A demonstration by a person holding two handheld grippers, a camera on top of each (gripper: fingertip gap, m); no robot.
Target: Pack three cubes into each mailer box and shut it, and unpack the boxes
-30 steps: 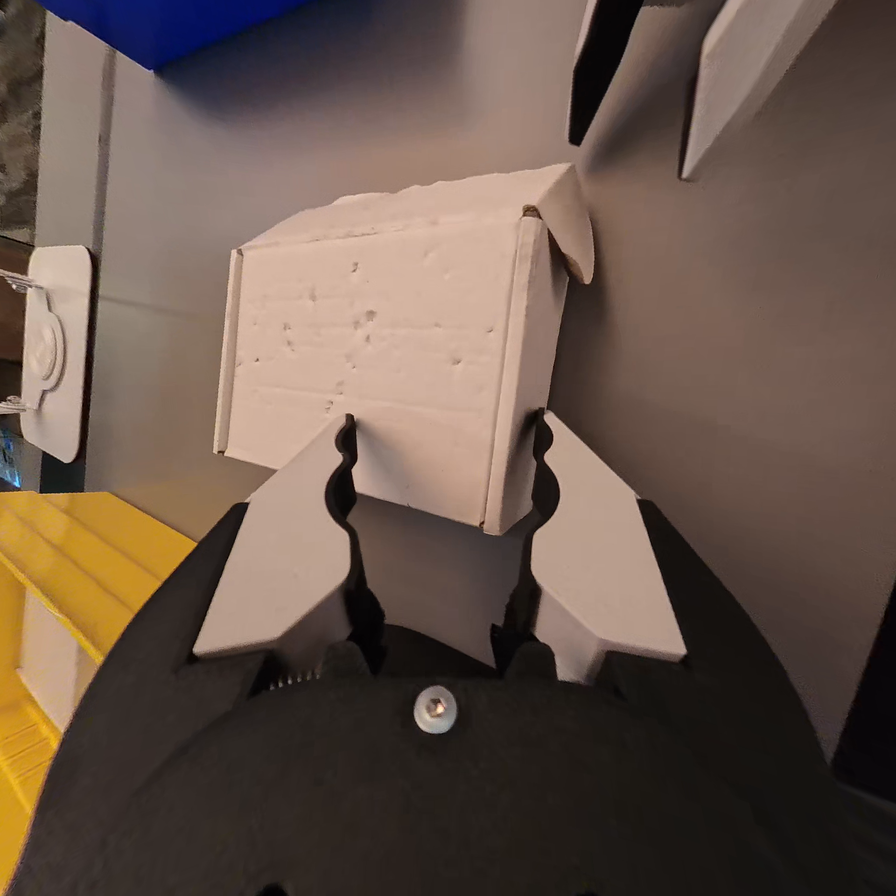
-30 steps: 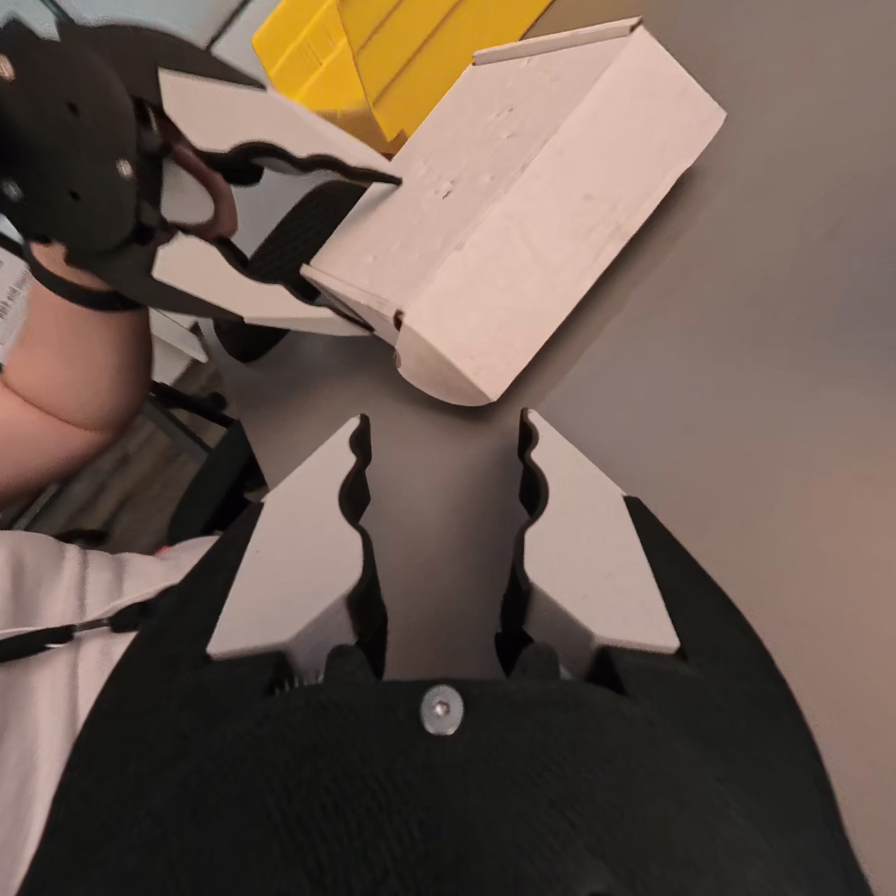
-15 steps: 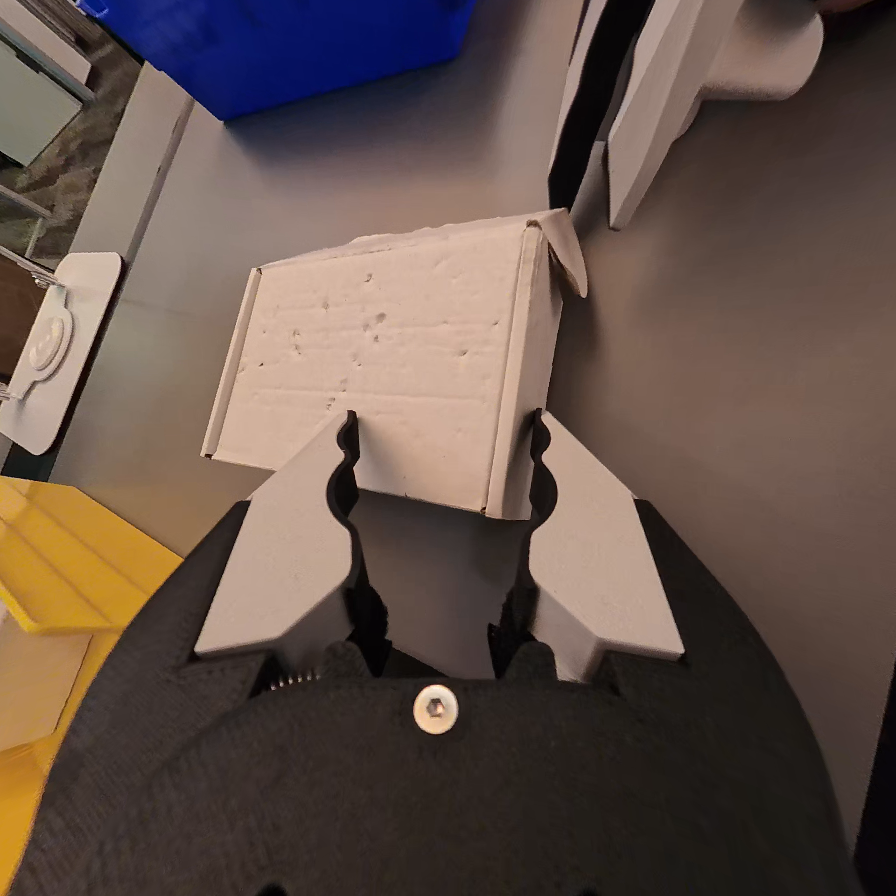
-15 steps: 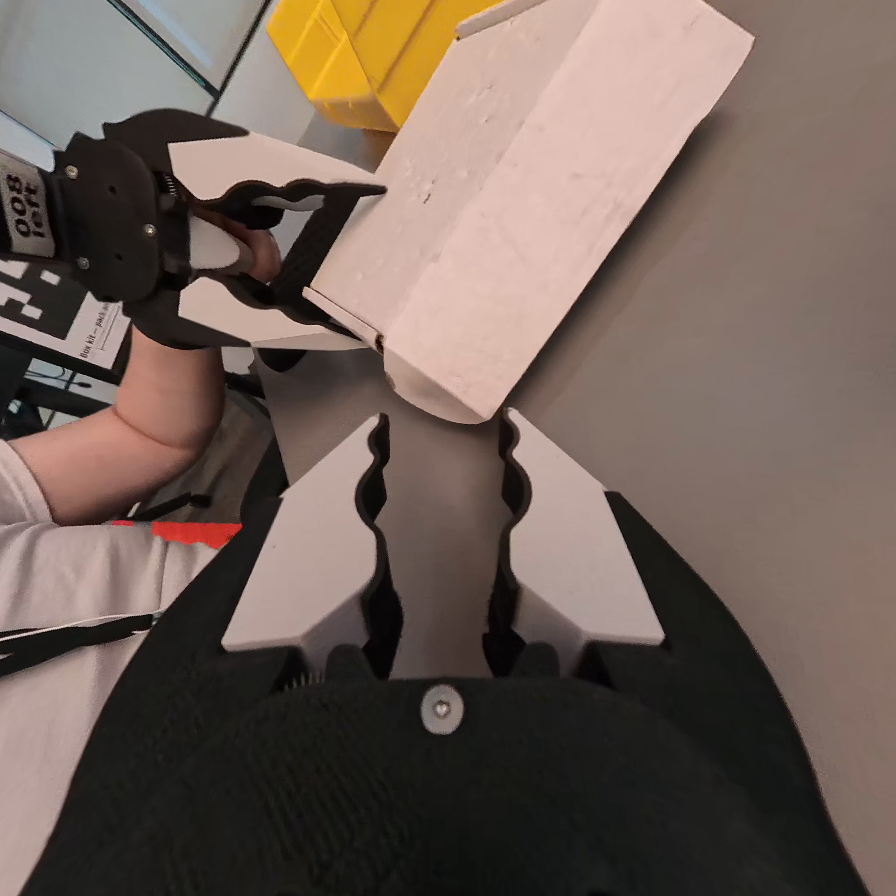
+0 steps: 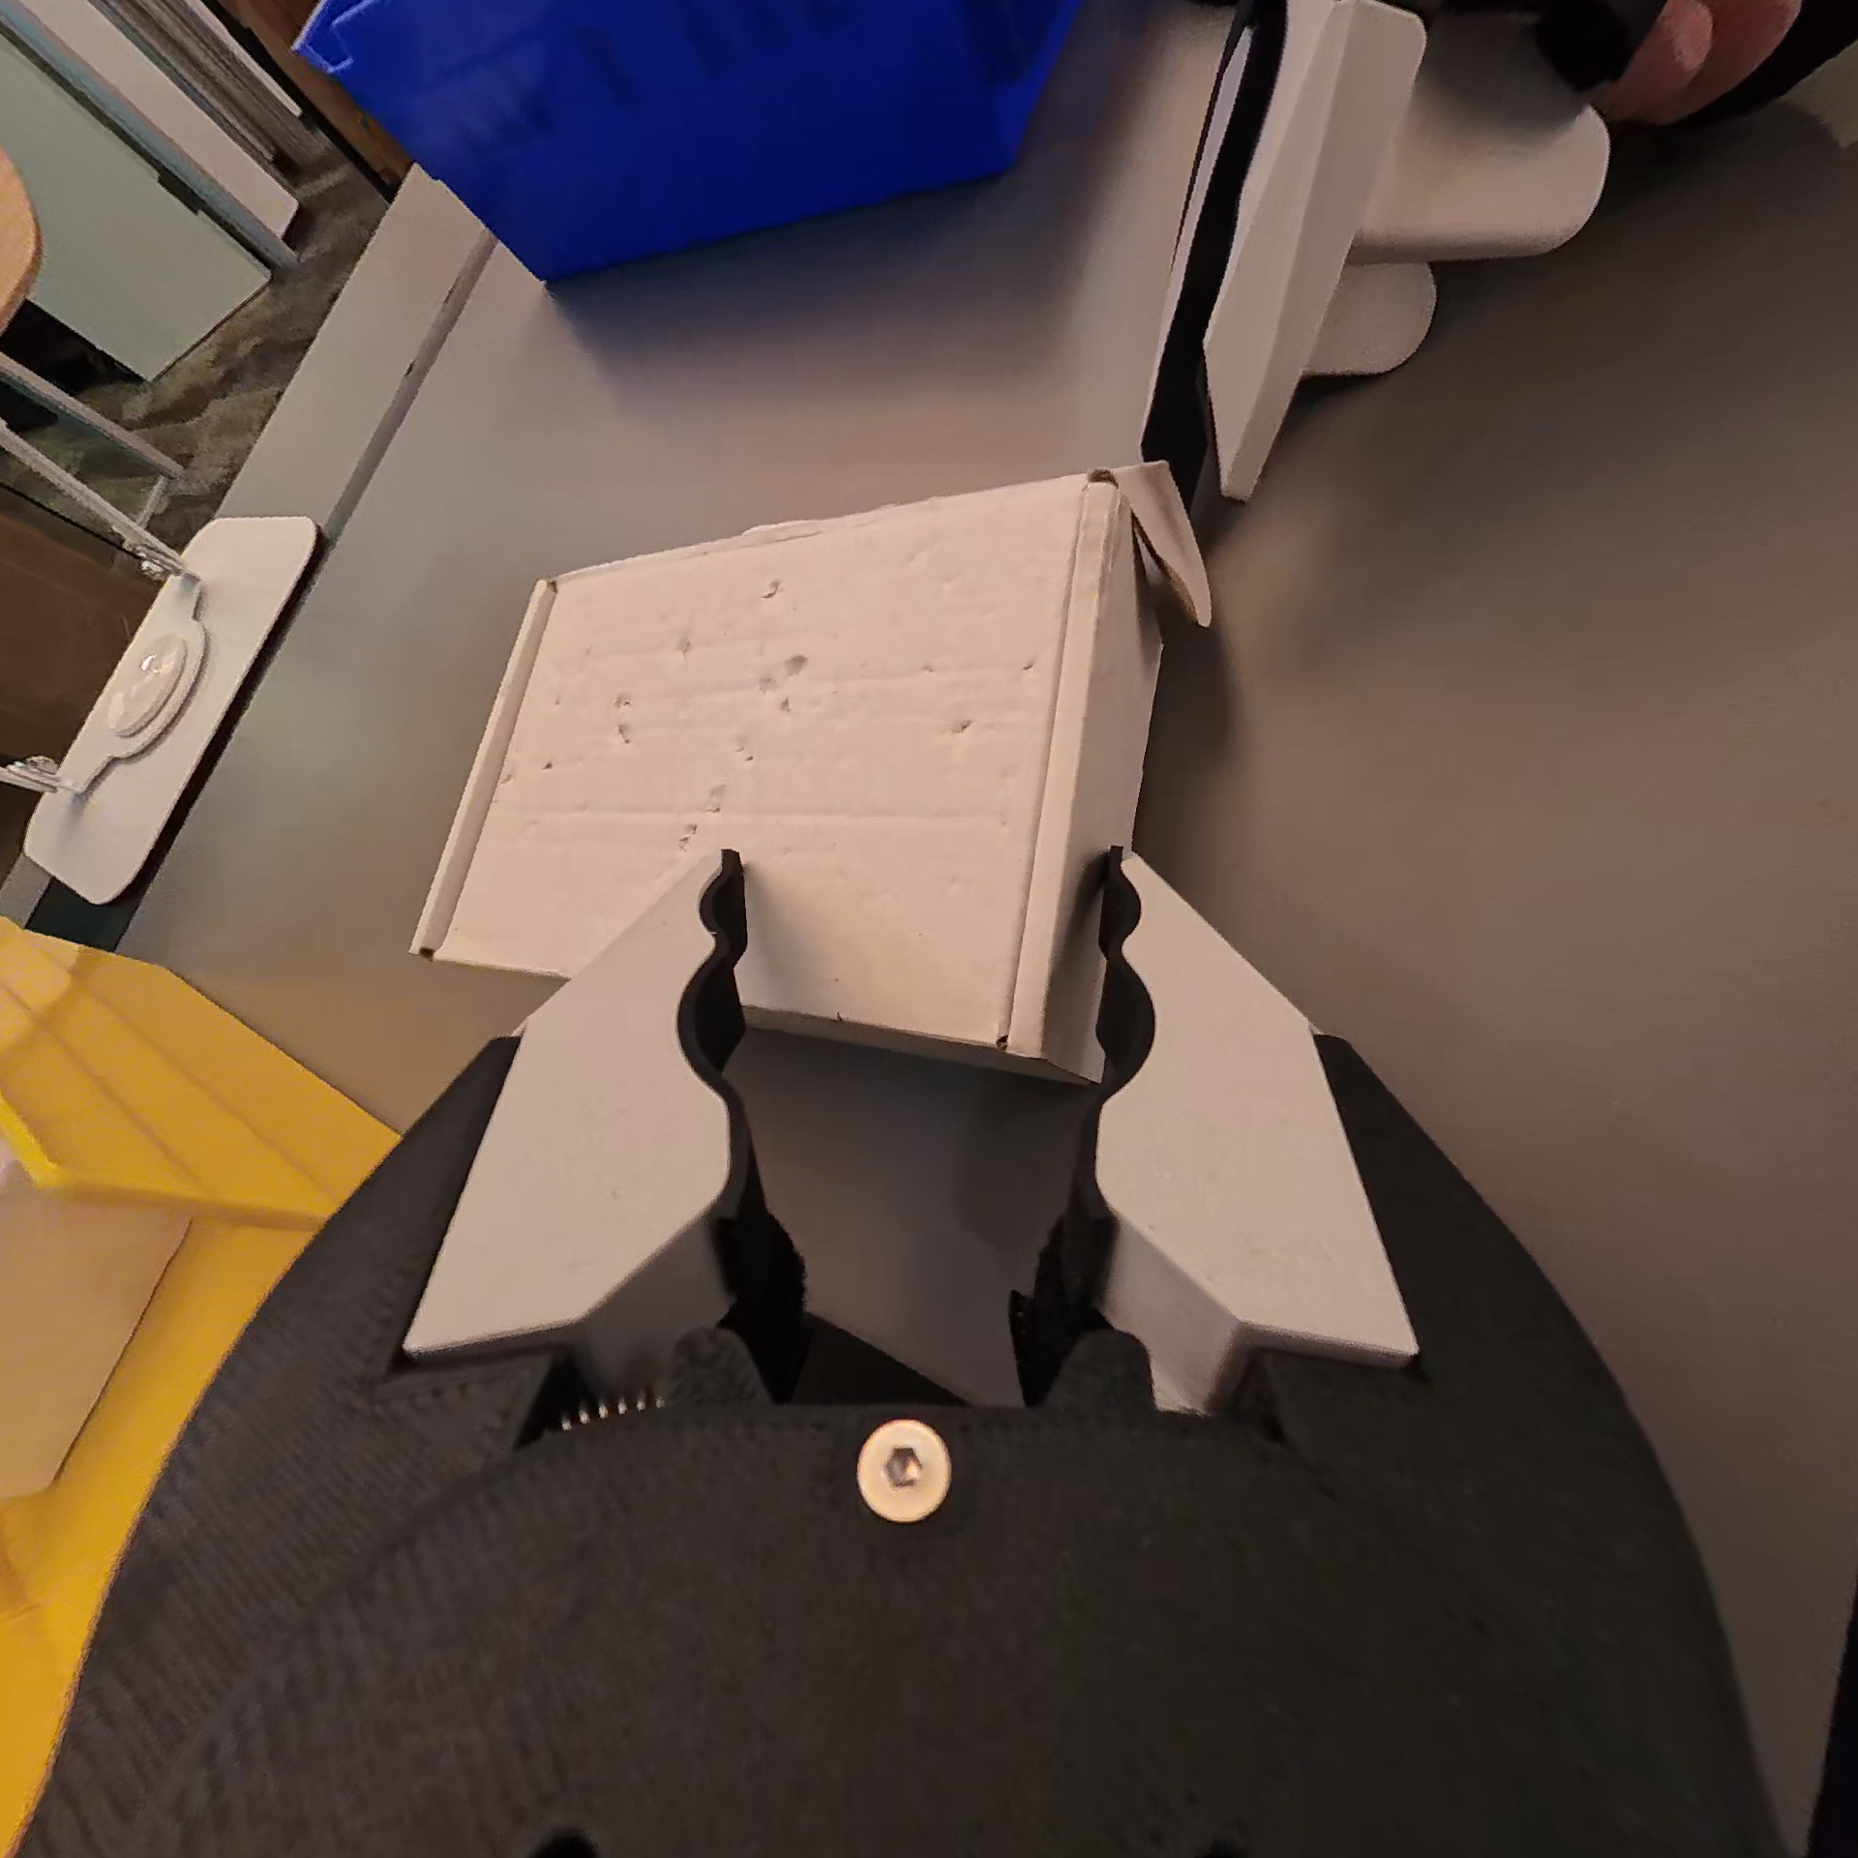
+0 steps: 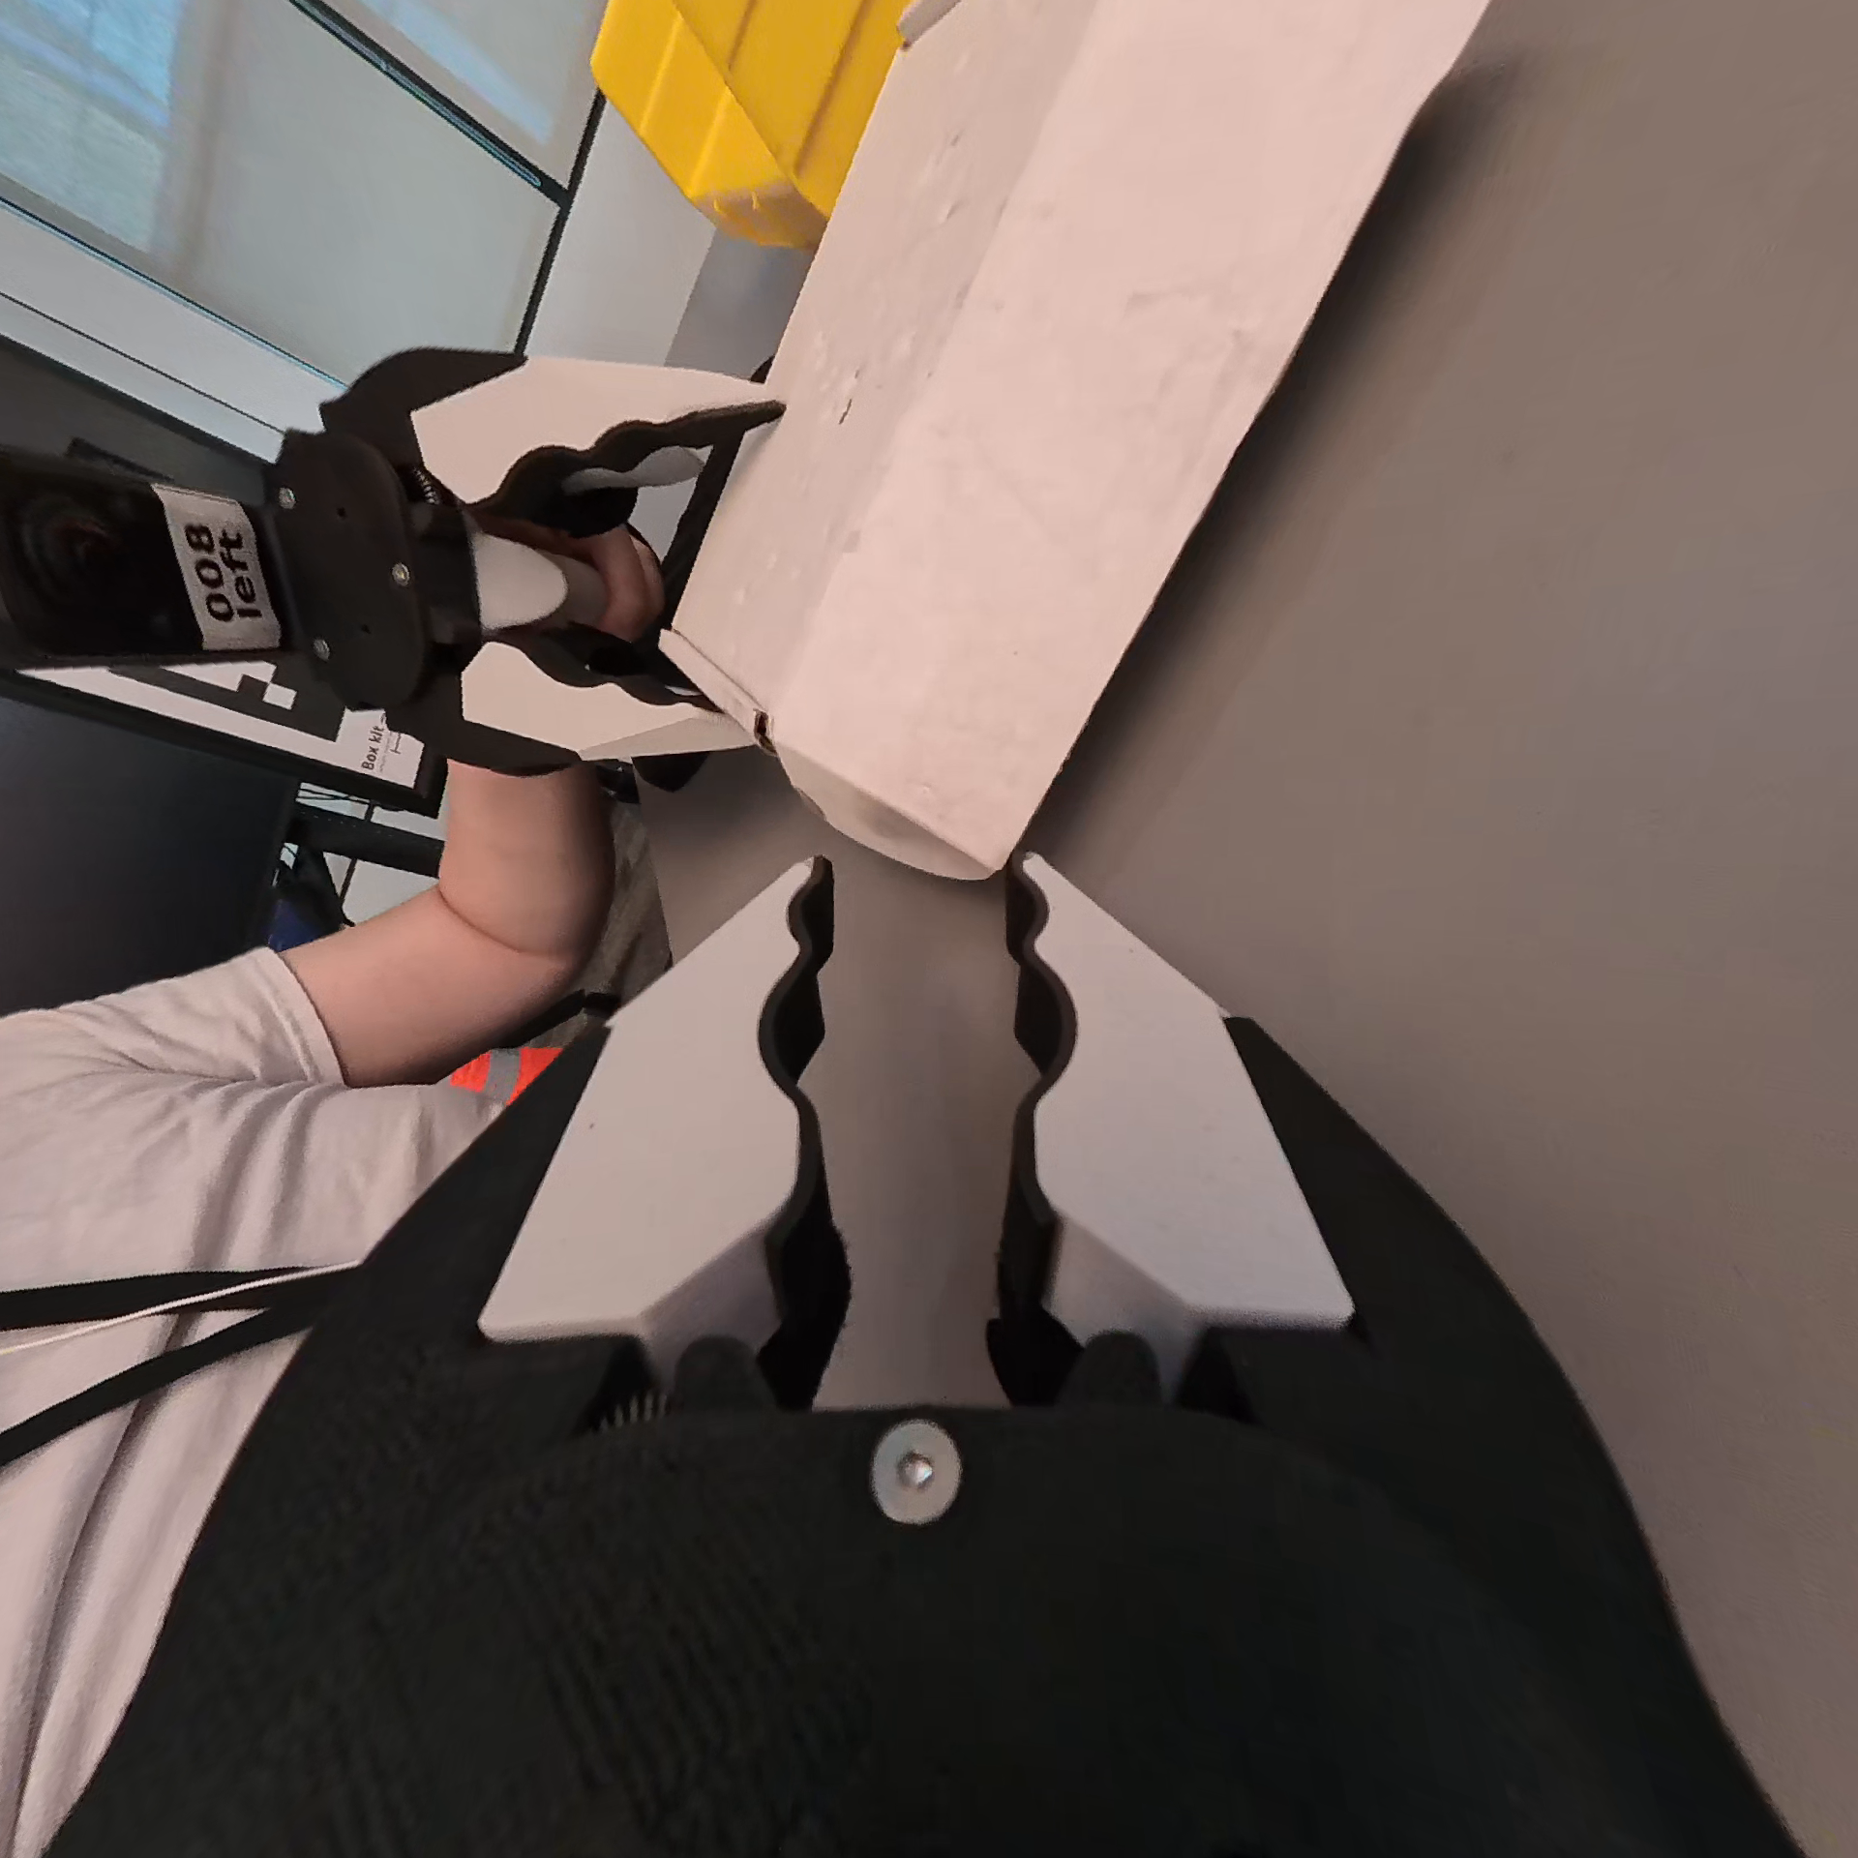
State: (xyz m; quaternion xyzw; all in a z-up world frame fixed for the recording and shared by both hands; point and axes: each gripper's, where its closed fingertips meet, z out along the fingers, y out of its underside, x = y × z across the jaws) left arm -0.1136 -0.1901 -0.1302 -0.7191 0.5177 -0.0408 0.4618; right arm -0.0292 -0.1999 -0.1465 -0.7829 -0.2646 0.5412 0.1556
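Observation:
A white mailer box (image 5: pixel 804 744) is closed, with a dented top face and a rounded flap (image 5: pixel 1171 548) sticking out at its far right corner. My left gripper (image 5: pixel 915 865) straddles the box's near right corner, one finger over the top face and the other against the side wall, and the box moves with it. In the right wrist view the box (image 6: pixel 1005 483) is held at its end by the left gripper (image 6: pixel 759 568). My right gripper (image 6: pixel 917 863) is empty, its jaws a narrow gap apart, tips just short of the flap (image 6: pixel 895 824). No cubes show.
A blue bin (image 5: pixel 704 121) stands at the back of the grey table (image 5: pixel 1508 905). A yellow bin (image 5: pixel 151 1106) is at the left, also in the right wrist view (image 6: pixel 764 111). A white bracket (image 5: pixel 161 694) sits on the table's left edge. The person's arm (image 6: pixel 483 945) is beside the box.
The left gripper has brought the tilted box down flatter towards the table. The right gripper's jaws have narrowed and moved up to the box's flap.

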